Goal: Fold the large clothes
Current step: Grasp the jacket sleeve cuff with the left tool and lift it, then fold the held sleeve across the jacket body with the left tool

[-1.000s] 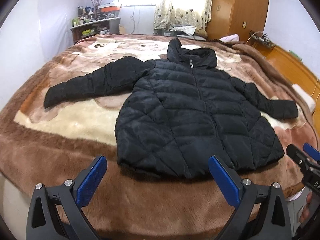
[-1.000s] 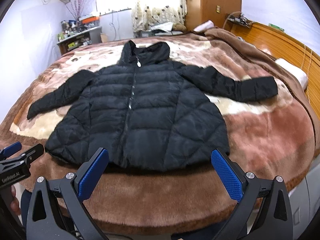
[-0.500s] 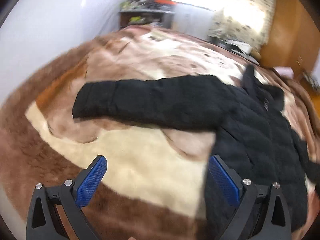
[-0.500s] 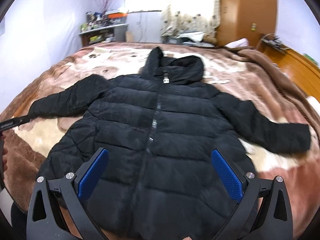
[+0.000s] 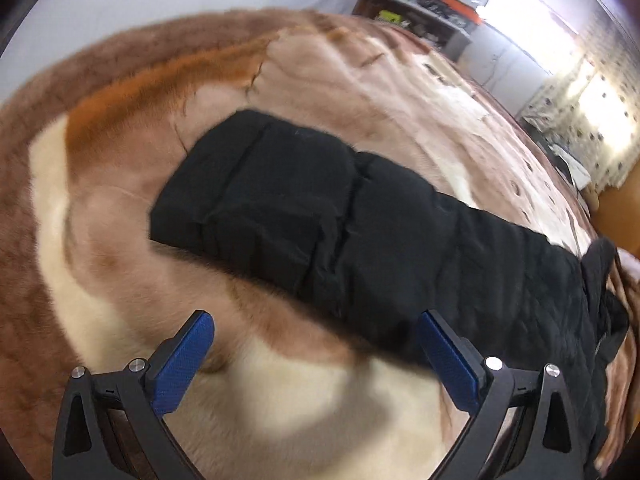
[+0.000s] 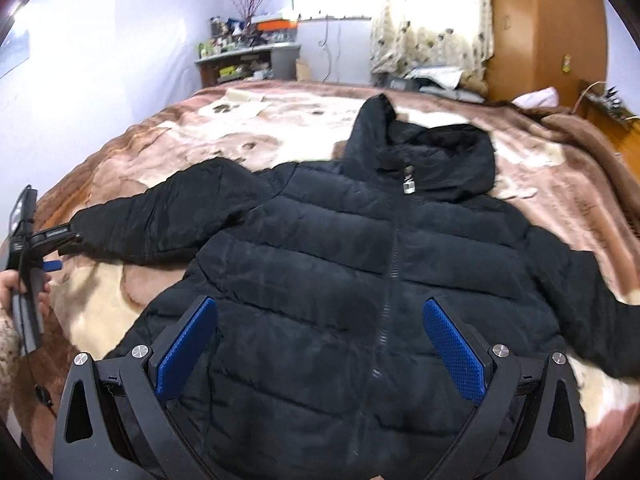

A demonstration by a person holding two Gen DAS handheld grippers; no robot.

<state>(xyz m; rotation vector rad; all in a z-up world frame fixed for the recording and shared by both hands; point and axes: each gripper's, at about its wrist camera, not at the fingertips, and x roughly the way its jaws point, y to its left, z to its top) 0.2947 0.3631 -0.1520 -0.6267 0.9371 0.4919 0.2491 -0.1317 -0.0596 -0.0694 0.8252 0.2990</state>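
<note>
A black quilted hooded jacket point(image 6: 340, 272) lies flat and face up on the bed, zipper shut, both sleeves spread out. Its left sleeve point(image 5: 304, 208) fills the left wrist view, cuff end toward the upper left. My left gripper point(image 5: 316, 356) is open and empty, low over the blanket just in front of that sleeve; it also shows in the right wrist view point(image 6: 48, 248) beside the cuff. My right gripper point(image 6: 320, 340) is open and empty above the jacket's lower front.
A brown, tan and cream plush blanket point(image 6: 240, 136) covers the bed. A cluttered shelf point(image 6: 248, 60) and a curtained window point(image 6: 428, 20) stand at the far wall. A wooden wardrobe point(image 6: 548, 28) is at the back right, a wooden bed frame point(image 6: 624, 140) at the right.
My left gripper has swung left and dropped close to the left sleeve near its cuff. My right gripper has moved forward over the jacket's body. Both stay open.
</note>
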